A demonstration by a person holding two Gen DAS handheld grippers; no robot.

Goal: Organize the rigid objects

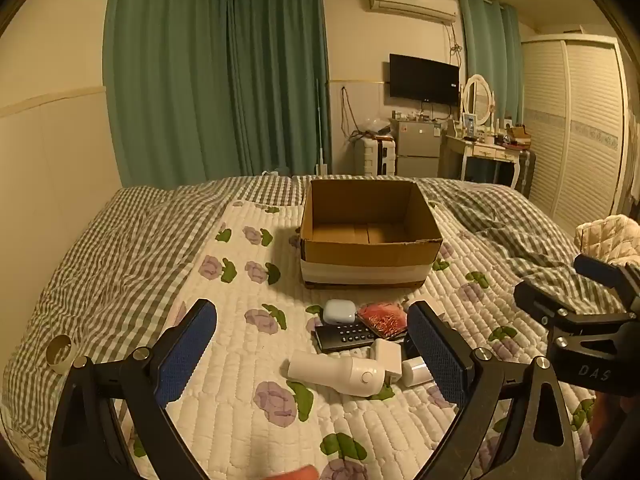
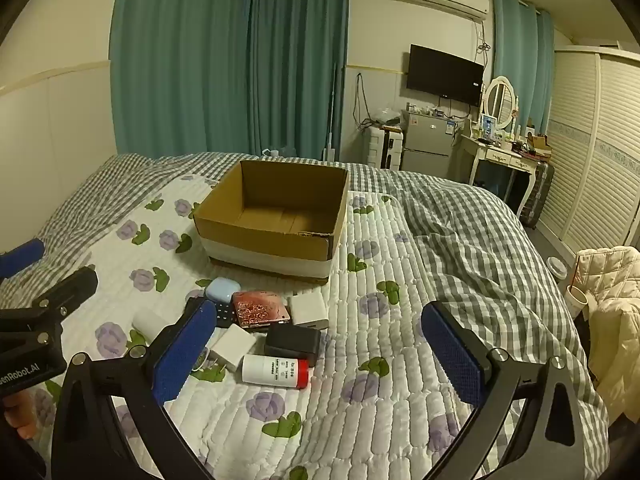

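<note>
With both my left gripper [image 1: 312, 354] and right gripper [image 2: 318, 354] spread wide and empty above the clutter at lower centre, I worry the round white bottle [image 2: 275, 371] may roll off before reaching the empty cardboard box [image 2: 276, 216] at mid-frame.

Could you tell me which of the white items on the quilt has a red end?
The white cylindrical bottle lying on its side nearest the camera; the white blocks are plain white.

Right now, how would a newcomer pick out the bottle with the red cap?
Find the open cardboard box on the bed. In front of it lies a small pile; nearest the camera is the bottle, on its side below a black case. Only it is a white cylinder with a red end.
</note>
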